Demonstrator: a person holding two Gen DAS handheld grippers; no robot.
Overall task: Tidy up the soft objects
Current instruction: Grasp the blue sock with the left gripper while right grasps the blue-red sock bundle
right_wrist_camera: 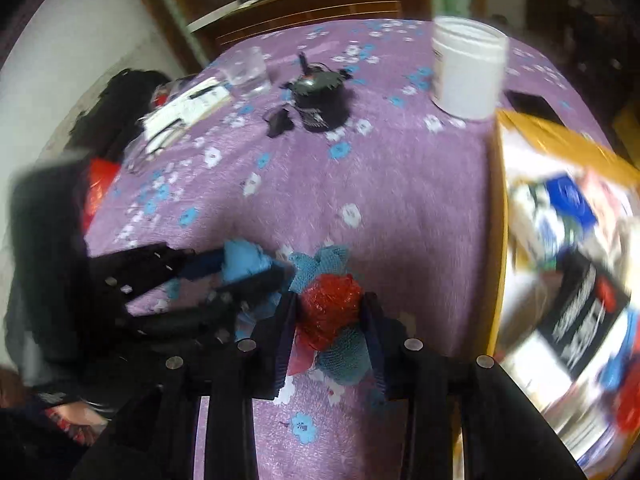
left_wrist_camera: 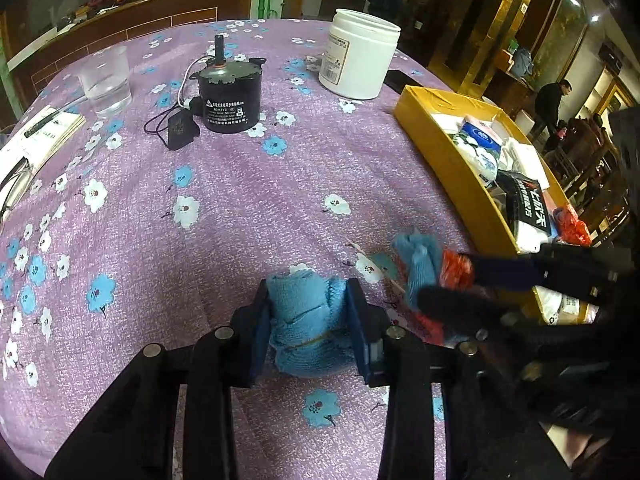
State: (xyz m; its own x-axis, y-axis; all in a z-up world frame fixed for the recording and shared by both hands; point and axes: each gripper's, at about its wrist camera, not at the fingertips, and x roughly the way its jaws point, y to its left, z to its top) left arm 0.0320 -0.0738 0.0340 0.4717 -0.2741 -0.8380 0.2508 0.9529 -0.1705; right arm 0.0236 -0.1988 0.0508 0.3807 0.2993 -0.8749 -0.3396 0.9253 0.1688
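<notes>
A bunched light-blue cloth (left_wrist_camera: 308,332) sits between the pads of my left gripper (left_wrist_camera: 308,296), which is shut on it just above the purple flowered tablecloth (left_wrist_camera: 248,184). In the right wrist view the same cloth (right_wrist_camera: 244,260) and left gripper (right_wrist_camera: 256,270) appear at the left. My right gripper (right_wrist_camera: 330,304) is shut on a red crinkly wad (right_wrist_camera: 328,308) wrapped with teal-blue mesh (right_wrist_camera: 344,360). The left wrist view shows that gripper (left_wrist_camera: 444,280) low at the right, with the red-and-blue bundle (left_wrist_camera: 420,260) in it. Both bundles hang close together near the table's front.
A yellow box (left_wrist_camera: 440,168) (right_wrist_camera: 498,240) with tissue packs and packets stands at the right. Farther back are a white jar (left_wrist_camera: 360,56), a black motor (left_wrist_camera: 230,96) with cable, a glass of water (left_wrist_camera: 106,80), a booklet (left_wrist_camera: 40,140) and spectacles (left_wrist_camera: 12,188). People stand at far right.
</notes>
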